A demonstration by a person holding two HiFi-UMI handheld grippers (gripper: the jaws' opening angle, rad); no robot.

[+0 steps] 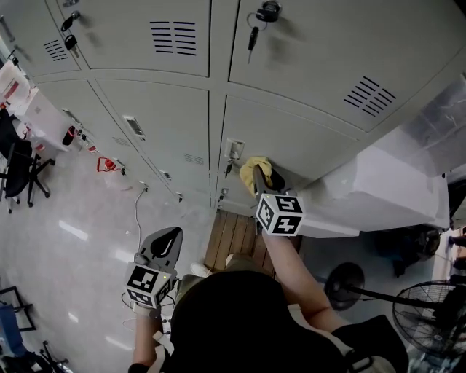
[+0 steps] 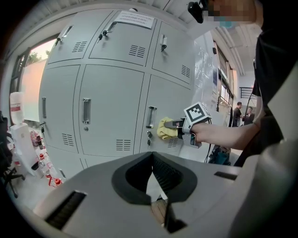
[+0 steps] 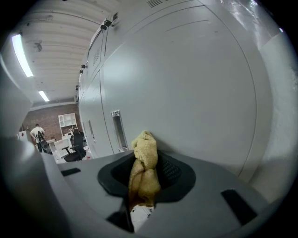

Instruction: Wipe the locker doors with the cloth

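The yellow cloth [image 3: 144,172], which looks soft, light and best held by its bunched middle, is pinched in the jaws of the right gripper [image 3: 143,188] and touches a grey locker door [image 3: 195,93], while the left gripper [image 1: 164,246] hangs low, jaws pressed together on nothing

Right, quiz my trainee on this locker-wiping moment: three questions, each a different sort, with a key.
1. True or false: the left gripper holds the yellow cloth.
2. The cloth is pressed against: A) a locker door; B) the floor; C) the fan.
3. What hangs from the lock of the upper door in the head view?

Key: 1 false, the right gripper is clamped on it; 2 A; 3 keys.
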